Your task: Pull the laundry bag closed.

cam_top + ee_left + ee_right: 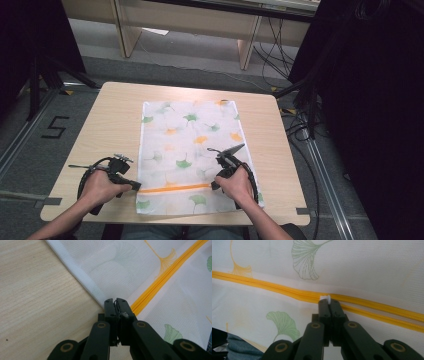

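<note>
Surface: light wood-grain top, seen from above; floor w/ cables around it.
Pouch: flat white mesh fabric bag w/ green + orange ginkgo-leaf print, lying centred on surface, long axis running away from person; near edge close to surface's near edge.
Zipper: orange, runs across pouch near its near end, from L hem toward R side.
L gripper: held in person's L hand, low on surface at pouch's L edge, beside zipper's L end.
L jaws: closed on pouch's white hem right where orange zipper ends; bit of white fabric visible pinched between tips.
R gripper: held in R hand, over pouch's R-near part, at zipper line.
R jaws: closed on small white zipper pull, tips touching orange track; track looks split into two lines on one side of the pull, joined on the other.
Misc: blue denim visible below pouch's near edge in right gripper view.
</note>
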Tool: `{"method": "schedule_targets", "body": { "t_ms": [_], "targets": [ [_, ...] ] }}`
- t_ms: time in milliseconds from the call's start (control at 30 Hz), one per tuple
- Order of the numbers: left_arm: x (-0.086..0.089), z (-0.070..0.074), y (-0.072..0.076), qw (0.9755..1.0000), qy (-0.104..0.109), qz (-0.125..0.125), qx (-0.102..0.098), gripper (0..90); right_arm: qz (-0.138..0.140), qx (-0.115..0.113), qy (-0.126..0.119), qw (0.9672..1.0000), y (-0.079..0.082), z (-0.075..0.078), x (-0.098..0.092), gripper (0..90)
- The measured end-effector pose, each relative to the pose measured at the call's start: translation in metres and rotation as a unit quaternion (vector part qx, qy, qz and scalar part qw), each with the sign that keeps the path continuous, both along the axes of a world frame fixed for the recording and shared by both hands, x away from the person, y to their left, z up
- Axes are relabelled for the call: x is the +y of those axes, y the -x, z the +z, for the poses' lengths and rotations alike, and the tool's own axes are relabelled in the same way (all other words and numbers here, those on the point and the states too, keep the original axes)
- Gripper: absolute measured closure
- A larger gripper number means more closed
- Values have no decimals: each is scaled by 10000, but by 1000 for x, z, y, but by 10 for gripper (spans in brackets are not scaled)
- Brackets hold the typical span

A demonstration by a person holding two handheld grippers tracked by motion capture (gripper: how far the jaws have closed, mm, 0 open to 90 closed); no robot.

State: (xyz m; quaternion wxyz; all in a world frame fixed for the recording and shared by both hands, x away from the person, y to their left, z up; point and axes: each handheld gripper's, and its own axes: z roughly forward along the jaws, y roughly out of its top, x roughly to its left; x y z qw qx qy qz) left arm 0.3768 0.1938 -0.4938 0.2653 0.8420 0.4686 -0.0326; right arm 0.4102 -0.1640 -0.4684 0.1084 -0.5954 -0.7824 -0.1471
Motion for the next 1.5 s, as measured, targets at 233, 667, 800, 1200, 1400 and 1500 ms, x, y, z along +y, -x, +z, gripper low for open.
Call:
{"method": "schedule_targets", "body": {
  "t_ms": [233,667,800,1200,1400,1500],
  "targets": [
    [0,0,0,10000,-12,-5,-2,877,-11,64,-94,9999,-2,-1,-1,900],
    [0,0,0,10000,-2,10,8,877,2,121,16,9999,-2,2,-7,900],
    [0,0,0,10000,1,9,5,878,-130,231,-15,9996,-1,6,-11,900],
    [0,0,0,10000,10,22,9,878,-127,146,-41,9998,-1,9,-21,900],
    [0,0,0,10000,11,20,9,877,-159,107,-39,9998,-1,8,-28,900],
    [0,0,0,10000,16,21,22,878,-155,116,7,9998,-1,9,-30,900]
  ]
}}
